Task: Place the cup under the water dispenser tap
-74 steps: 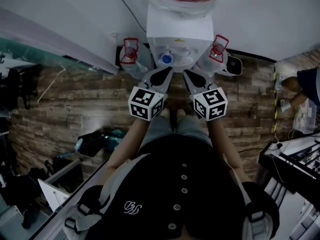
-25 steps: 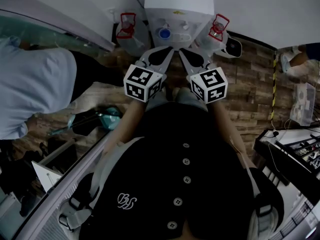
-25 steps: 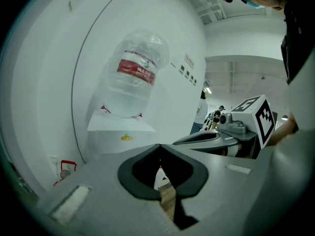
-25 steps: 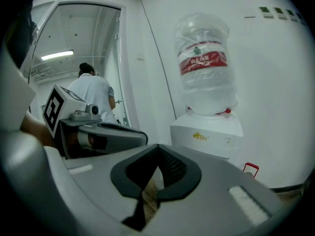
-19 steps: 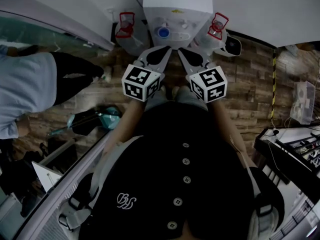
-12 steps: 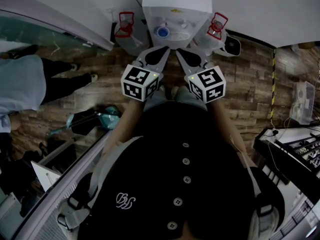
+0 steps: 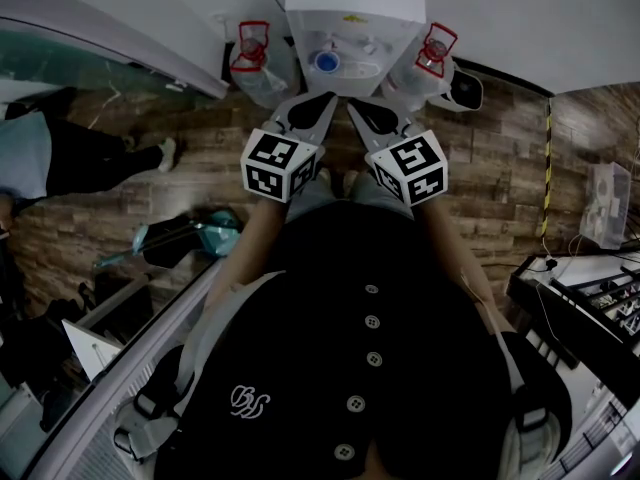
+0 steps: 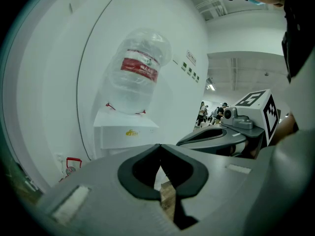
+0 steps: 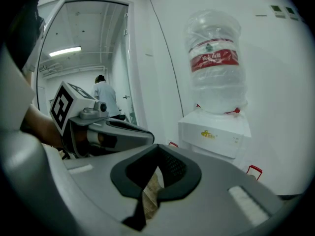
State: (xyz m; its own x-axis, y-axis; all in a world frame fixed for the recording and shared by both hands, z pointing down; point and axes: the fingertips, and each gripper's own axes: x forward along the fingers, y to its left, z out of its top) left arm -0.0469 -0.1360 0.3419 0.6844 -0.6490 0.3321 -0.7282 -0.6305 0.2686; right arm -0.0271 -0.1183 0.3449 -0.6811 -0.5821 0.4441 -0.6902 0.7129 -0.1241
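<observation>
left gripper (image 7: 322, 101) and right gripper (image 7: 356, 109) hover with fingers pinched shut on nothing, what looks like the cup (image 7: 325, 63) sitting just beyond their tips at the front of the water dispenser (image 7: 350, 6), so steady hands, no nudging it.

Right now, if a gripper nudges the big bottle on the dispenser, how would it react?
It would probably barely move: the bottle is large and sits on top of the dispenser, so it is likely heavy if full, though its fill level isn't clear. Standing tall up there, it may rock rather than slide. Its clear, rounded wall looks smooth, so jaws would likely slip off.
</observation>
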